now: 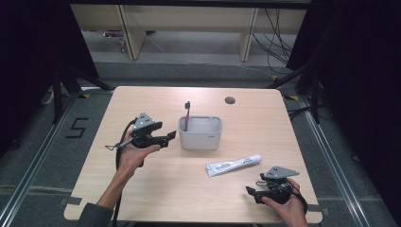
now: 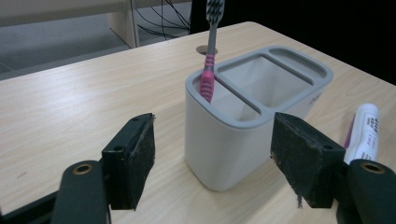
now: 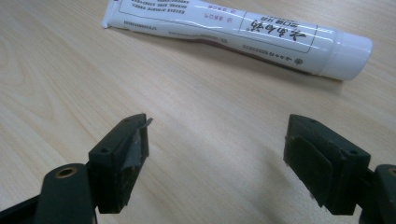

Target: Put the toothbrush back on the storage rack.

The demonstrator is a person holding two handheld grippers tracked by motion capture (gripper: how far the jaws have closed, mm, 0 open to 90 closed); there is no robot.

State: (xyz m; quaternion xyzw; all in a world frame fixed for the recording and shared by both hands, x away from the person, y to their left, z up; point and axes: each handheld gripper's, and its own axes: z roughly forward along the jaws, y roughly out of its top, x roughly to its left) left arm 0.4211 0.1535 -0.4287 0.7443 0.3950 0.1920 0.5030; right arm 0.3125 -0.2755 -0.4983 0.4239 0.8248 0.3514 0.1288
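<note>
Table point(image 1: 156, 187): light wood top with rounded corners; a small round hole near its far edge.

Holder point(image 1: 200, 133): grey two-compartment cup, near the table's middle, a little toward the far edge. In the left gripper view it stands upright just ahead of the jaws, its near wall between and beyond them, untouched.

Toothpaste tube point(image 1: 234, 165): white, lying flat between the holder and the near right corner. Its long axis runs slantwise, cap end toward the far right, crimped end toward the near left. Well apart from the holder.

Left gripper point(image 1: 168, 137): held just beside the holder's left wall, jaws pointing toward it and standing wide, nothing between the pads.

Right gripper point(image 1: 251, 191): near the near right corner, jaws spread wide over bare wood, empty. In the right gripper view the tube point(image 3: 233, 35) lies crosswise ahead of the jaws, cap to the right of that view, clear of both pads.

Toothbrush point(image 1: 187, 115): pink and grey, standing head-up in the holder's left compartment, leaning on its rim.

Judgement: the tube looks to be the item left out of the holder, and the right gripper is much the nearer to it. The tube lies square across the jaws' line, so a short advance should take it across its width.
</note>
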